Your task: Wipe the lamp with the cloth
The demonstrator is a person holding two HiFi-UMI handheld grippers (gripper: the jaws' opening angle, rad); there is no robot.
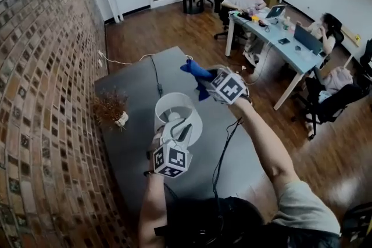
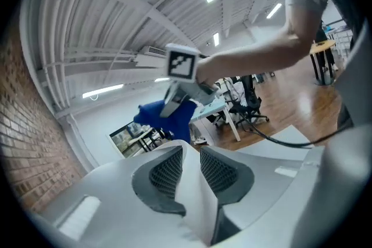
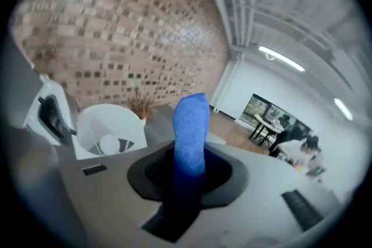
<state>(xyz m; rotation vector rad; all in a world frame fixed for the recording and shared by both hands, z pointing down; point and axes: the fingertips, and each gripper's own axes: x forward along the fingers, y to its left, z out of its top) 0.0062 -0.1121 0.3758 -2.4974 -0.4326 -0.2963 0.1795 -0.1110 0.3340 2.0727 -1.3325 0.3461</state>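
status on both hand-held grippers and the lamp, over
Left hand-held gripper clamped on lamp shade rim. Right hand-held gripper clamped on cloth, short of lamp. Nothing between.

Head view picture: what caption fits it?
Left gripper grips the rim of a white round-shaded lamp; right gripper holds a blue fuzzy cloth nearby.

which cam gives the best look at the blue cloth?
Right gripper view: the blue cloth stands close and centred, clamped between the shut jaws of the right gripper. The head view shows the cloth small, hanging from that gripper above the table. The left gripper view shows the cloth distant, beyond the lampshade.
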